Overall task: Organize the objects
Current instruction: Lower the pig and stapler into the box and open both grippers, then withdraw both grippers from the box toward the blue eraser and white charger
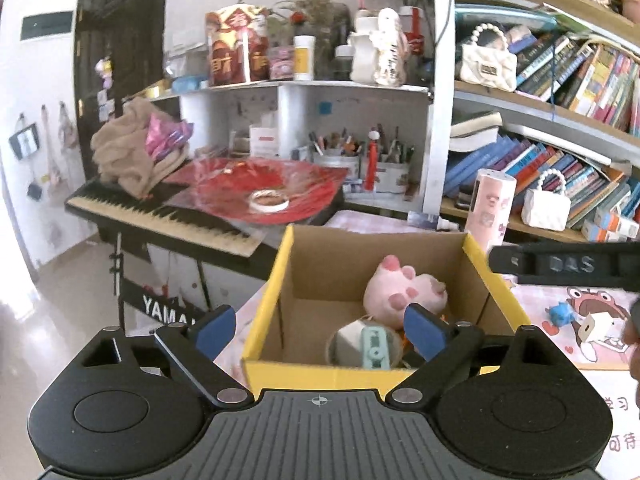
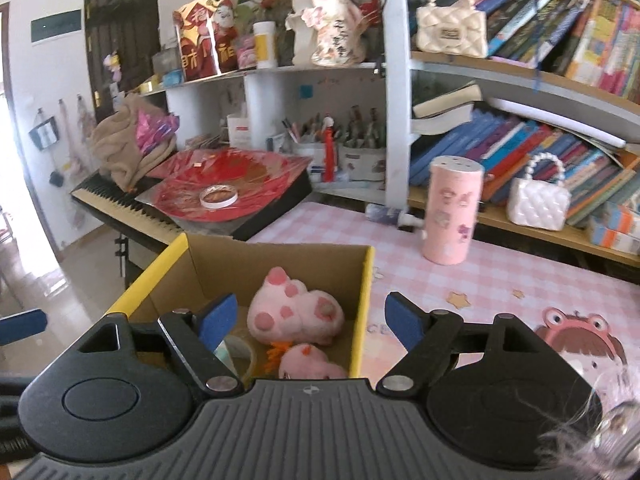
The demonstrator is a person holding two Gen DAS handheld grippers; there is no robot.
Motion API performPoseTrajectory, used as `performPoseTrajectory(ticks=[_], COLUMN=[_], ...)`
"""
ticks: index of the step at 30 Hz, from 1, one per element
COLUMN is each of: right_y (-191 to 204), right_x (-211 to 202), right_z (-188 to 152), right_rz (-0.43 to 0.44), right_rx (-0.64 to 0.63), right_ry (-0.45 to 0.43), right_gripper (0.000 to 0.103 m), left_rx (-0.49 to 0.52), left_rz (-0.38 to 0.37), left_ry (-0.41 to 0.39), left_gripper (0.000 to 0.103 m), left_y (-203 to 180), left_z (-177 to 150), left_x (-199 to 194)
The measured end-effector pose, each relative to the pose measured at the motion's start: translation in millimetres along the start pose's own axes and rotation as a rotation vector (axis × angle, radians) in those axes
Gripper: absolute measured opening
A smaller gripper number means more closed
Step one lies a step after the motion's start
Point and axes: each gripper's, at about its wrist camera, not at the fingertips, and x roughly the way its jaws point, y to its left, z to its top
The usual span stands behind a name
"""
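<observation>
A cardboard box with yellow rims (image 1: pixel 276 280) (image 2: pixel 366 292) stands on the pink checked table. A pink plush paw (image 1: pixel 406 290) (image 2: pixel 294 310) lies in it, with a tape roll (image 1: pixel 364 344) (image 2: pixel 240 350), a mint green item (image 1: pixel 374 344) and a smaller pink plush (image 2: pixel 312 362). My left gripper (image 1: pixel 320 326) is open and empty, straddling the box's near left wall. My right gripper (image 2: pixel 312 320) is open and empty, straddling the box's right wall. The right gripper's body also shows at the left wrist view's right edge.
A pink cylinder (image 2: pixel 452 208) (image 1: pixel 490 208) stands on the table behind the box. Small blue (image 1: pixel 560 312) and white (image 1: pixel 596 326) items lie on the table mat. A keyboard (image 1: pixel 160 216) with red sheets and a tape ring (image 2: pixel 218 196) is at the left. Bookshelves (image 2: pixel 520 80) stand behind.
</observation>
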Motion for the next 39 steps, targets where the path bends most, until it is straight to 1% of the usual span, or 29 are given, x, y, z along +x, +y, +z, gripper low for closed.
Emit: performPoseTrajectory(ticks=[5,7,10,15,20,24,27,39], right_y=[5.4,9.8,18.2,34.0,47.2,51.9,53.4,49.9], right_x=[-22.2,-29.9,-40.7,-61.1,-83.3,-97.4,-106.9,-141.8], right_z=[-24.4,-37.4,-59.3,-95.9,-123.2,-135.4,-140.4,-168.3], right_rz=[-0.036,-0.051,-0.071,-0.111,-0.142,-0.167,-0.188,-0.248], right_rx=[-0.004,-0.010,-0.031,-0.038,-0.057,-0.061,-0.051,-0.007], right_ry=[0.008,0.025,0.054,0.096,0.119,0.128,0.128,0.142], right_gripper=[0.081,0.082,0.083,0.085,0.088,0.091,0.092,0.094], left_rx=[-0.021,-0.029,-0.035,-0.041,-0.008,0.036,0.054,0.110], left_rz=[-0.004,-0.006,-0.008,-0.006,0.006,-0.010,-0.017,-0.081], left_ry=[0.010,0.022,0.046,0.087,0.104,0.127,0.127,0.140], left_gripper=[0.093,0.094,0.097,0.097,0.098,0.098,0.098,0.098], left_y=[11.8,15.9,20.9,27.4,25.8,21.3,19.6,8.4], left_z=[-14.3,-21.3,-32.9,-51.4,-69.7,-79.6,-83.6,-104.3], left_x=[-17.9,-25.3,-35.5,-50.1,-66.1,-74.8,-82.9,-108.3])
